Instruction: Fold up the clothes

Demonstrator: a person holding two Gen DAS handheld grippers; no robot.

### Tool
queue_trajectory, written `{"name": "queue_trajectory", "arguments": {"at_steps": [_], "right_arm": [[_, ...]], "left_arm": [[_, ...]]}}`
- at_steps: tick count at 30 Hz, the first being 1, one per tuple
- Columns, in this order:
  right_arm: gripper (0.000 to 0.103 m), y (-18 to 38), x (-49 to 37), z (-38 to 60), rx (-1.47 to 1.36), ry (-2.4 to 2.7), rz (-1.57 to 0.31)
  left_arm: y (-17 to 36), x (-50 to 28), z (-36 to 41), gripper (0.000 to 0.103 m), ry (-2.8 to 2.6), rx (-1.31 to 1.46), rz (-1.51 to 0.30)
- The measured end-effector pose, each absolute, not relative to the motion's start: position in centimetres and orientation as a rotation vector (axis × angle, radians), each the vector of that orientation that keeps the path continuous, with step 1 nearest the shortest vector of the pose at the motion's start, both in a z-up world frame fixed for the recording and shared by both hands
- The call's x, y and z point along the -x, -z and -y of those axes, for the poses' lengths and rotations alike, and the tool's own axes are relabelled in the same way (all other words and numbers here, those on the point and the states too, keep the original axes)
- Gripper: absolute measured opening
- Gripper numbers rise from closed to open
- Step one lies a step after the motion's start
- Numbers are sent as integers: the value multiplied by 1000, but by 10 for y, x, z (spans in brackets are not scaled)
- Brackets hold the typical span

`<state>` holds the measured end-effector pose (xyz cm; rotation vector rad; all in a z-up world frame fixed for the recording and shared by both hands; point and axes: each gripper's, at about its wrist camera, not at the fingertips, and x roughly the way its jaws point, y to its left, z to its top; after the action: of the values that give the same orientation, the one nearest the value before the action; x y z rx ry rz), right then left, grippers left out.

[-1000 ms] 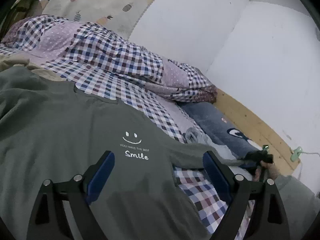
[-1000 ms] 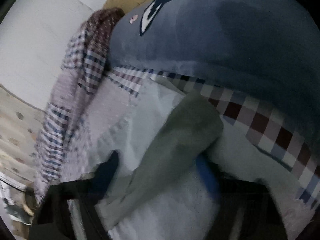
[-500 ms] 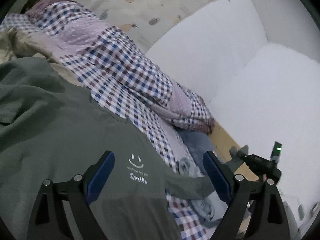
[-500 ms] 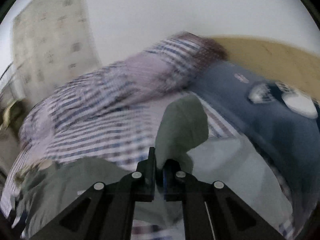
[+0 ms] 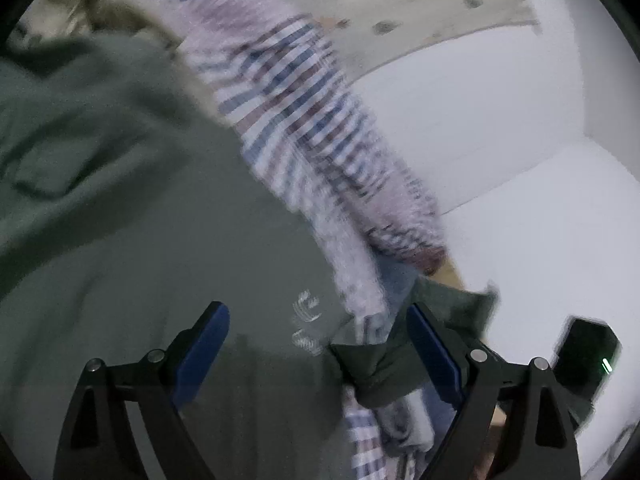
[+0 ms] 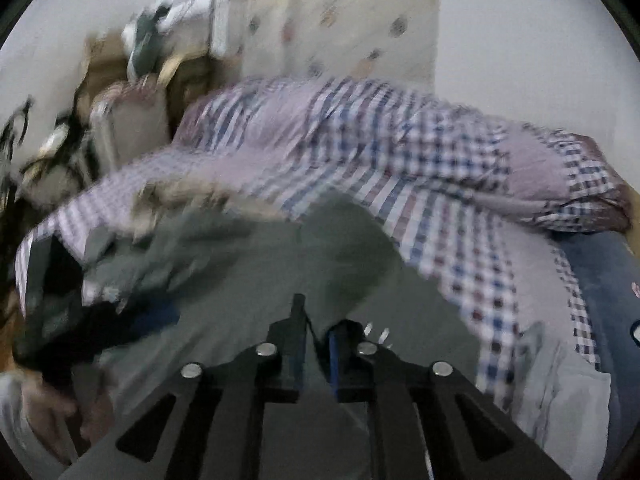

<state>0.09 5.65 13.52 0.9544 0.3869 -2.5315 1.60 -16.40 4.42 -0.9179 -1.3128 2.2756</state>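
Sleeve (green) now over shirt

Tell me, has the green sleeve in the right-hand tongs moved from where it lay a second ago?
Yes. The sleeve has been lifted off the checked bedding near the blue plush and carried across over the green shirt.

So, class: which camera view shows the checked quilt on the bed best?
The right wrist view: the checked quilt spreads across the frame with its squares readable despite blur. The left wrist view shows only a smeared diagonal band of it beside the green T-shirt.
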Motion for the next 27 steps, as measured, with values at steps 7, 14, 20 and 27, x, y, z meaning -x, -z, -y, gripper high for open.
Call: {"name": "queue_trajectory", "arguments": {"at_steps": [7,14,20,27], "right_arm": [[63,-130,-47,-103,-856,2537,-184],[69,-92,-39,-190,-846,2616,277],[69,-42,-18,-166,-1004,2521,119],[69,0,-12,-130,-1093,2413,-200]], "left_arm": [[-18,-1,145,92,-2211,1115,1257],[-21,-1,123,92,-2148,1172,1130],[-18,-1,125,92,-2155,1161,1174],[-18,2,124,92,-2118,1102,1195]]}}
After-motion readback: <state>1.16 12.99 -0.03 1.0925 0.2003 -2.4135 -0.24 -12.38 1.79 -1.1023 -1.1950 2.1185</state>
